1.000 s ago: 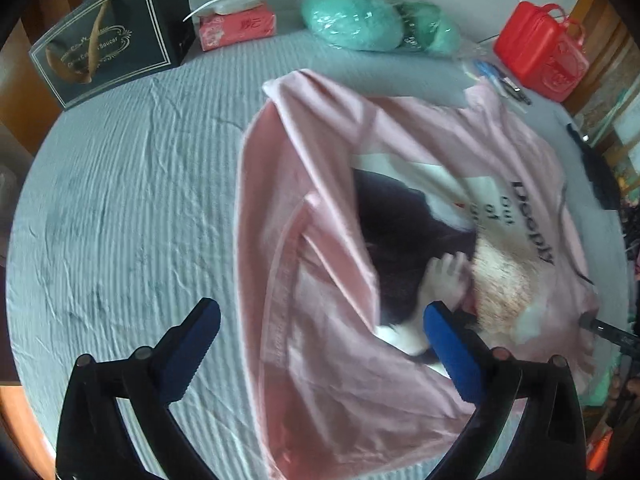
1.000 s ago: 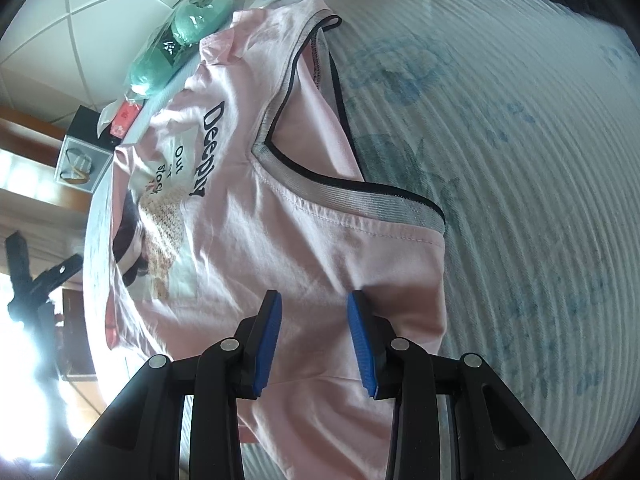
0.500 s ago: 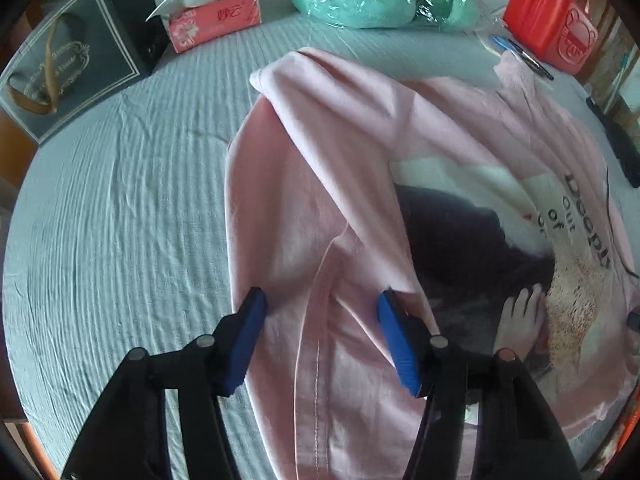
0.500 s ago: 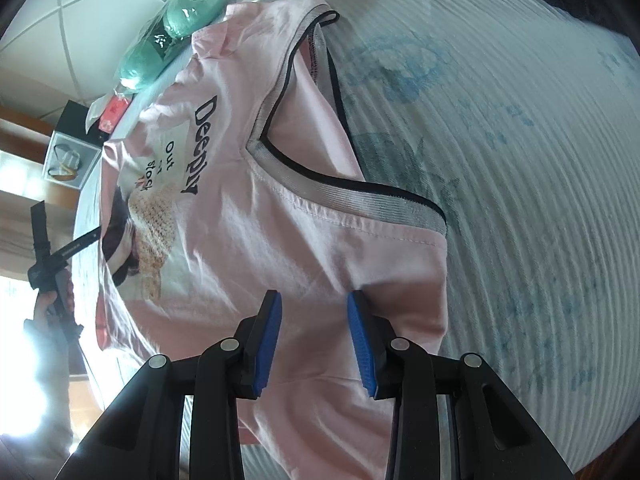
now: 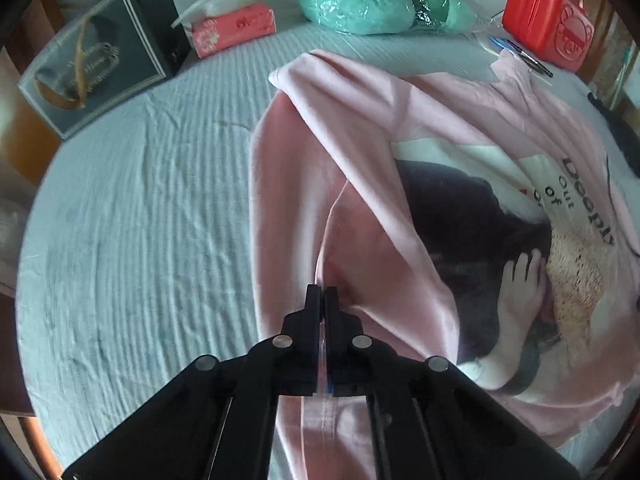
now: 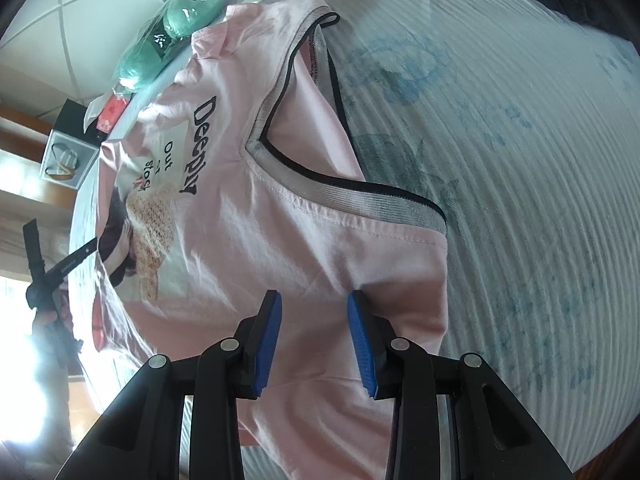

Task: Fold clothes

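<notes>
A pink T-shirt [image 5: 360, 140] with a printed picture and the word "Deeply" lies spread on the light blue striped sheet [image 5: 140, 220]. My left gripper [image 5: 322, 292] is shut on a raised ridge of pink cloth near the shirt's bottom hem. In the right wrist view the same T-shirt [image 6: 280, 240] shows its grey, black-edged neckline [image 6: 344, 196]. My right gripper [image 6: 314, 300] stands partly open over the shoulder area, its blue pads [image 6: 272, 332] apart and resting on flat cloth. The left gripper [image 6: 60, 264] appears far off at the shirt's other end.
Along the far edge stand a black gift box [image 5: 100, 52], a red tissue pack [image 5: 234, 28], green bundles in plastic [image 5: 360, 0] and a red case [image 5: 548, 16]. Pens [image 5: 520, 54] lie by the case. A dark cloth [image 5: 624, 136] is at the right edge.
My left gripper came down onto the shirt's lower part and went from wide open to shut, pinching a fold of pink cloth. The right gripper stayed where it was.
</notes>
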